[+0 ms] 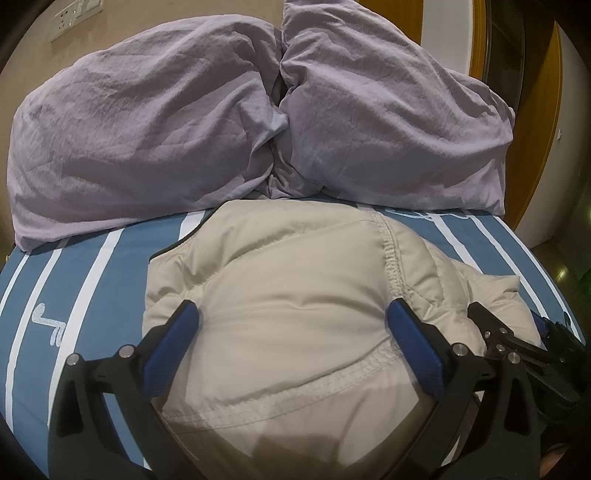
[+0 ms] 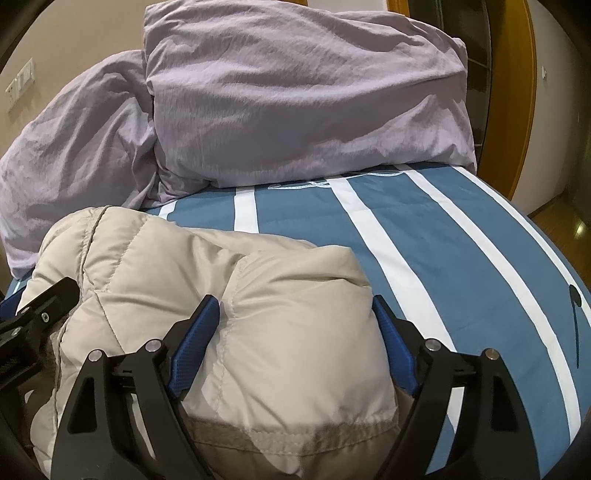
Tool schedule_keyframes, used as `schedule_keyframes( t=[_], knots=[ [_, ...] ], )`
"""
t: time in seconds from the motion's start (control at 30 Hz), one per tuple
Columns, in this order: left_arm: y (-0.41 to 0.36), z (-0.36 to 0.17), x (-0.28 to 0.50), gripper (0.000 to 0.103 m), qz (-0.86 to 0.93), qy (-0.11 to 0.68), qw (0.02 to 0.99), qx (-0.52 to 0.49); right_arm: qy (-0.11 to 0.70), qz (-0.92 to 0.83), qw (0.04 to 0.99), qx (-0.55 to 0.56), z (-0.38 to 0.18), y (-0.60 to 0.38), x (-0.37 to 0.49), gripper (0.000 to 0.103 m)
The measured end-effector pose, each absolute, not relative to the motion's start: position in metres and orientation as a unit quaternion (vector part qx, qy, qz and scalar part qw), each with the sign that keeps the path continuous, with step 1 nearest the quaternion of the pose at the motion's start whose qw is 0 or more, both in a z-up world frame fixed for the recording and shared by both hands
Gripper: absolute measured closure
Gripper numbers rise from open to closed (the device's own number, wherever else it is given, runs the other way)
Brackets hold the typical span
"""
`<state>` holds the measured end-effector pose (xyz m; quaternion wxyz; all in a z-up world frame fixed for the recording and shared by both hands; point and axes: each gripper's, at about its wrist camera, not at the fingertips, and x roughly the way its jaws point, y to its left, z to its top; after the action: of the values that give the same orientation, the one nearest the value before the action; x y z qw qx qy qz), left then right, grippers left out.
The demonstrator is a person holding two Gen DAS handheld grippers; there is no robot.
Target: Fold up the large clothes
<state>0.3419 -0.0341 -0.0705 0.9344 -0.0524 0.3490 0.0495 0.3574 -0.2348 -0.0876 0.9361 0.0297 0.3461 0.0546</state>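
Note:
A beige puffy quilted jacket point(image 1: 295, 295) lies bunched on the blue and white striped bed sheet point(image 1: 74, 280). My left gripper point(image 1: 293, 317) is open, its blue-padded fingers point(image 1: 173, 339) straddling a padded fold of the jacket with a stitched hem. My right gripper point(image 2: 295, 317) is open too, its fingers point(image 2: 195, 339) astride another puffy part of the jacket point(image 2: 280, 317) near its hem. The right gripper's black body shows at the right edge of the left wrist view point(image 1: 517, 343); the left gripper's shows at the left edge of the right wrist view point(image 2: 33, 314).
Two large lilac pillows or a bunched duvet point(image 1: 184, 129) fill the far side of the bed, also in the right wrist view point(image 2: 295, 103). Striped sheet point(image 2: 461, 258) lies right of the jacket. A wooden door frame point(image 2: 524, 92) and wall sockets point(image 1: 70, 18) stand behind.

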Motion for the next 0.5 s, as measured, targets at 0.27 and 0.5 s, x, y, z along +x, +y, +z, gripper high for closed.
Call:
schedule_keyframes(
  t=[0.27, 0.5],
  knots=[
    [-0.033, -0.061, 0.337, 0.002, 0.055, 0.365, 0.928, -0.047, 0.367, 0.050, 0.929, 0.010, -0.083, -0.231, 0.360, 0.020],
    [-0.022, -0.047, 0.300, 0.002, 0.049, 0.370, 0.924, -0.078, 0.384, 0.067, 0.921, 0.015, -0.069, -0.237, 0.352, 0.020]
  ],
)
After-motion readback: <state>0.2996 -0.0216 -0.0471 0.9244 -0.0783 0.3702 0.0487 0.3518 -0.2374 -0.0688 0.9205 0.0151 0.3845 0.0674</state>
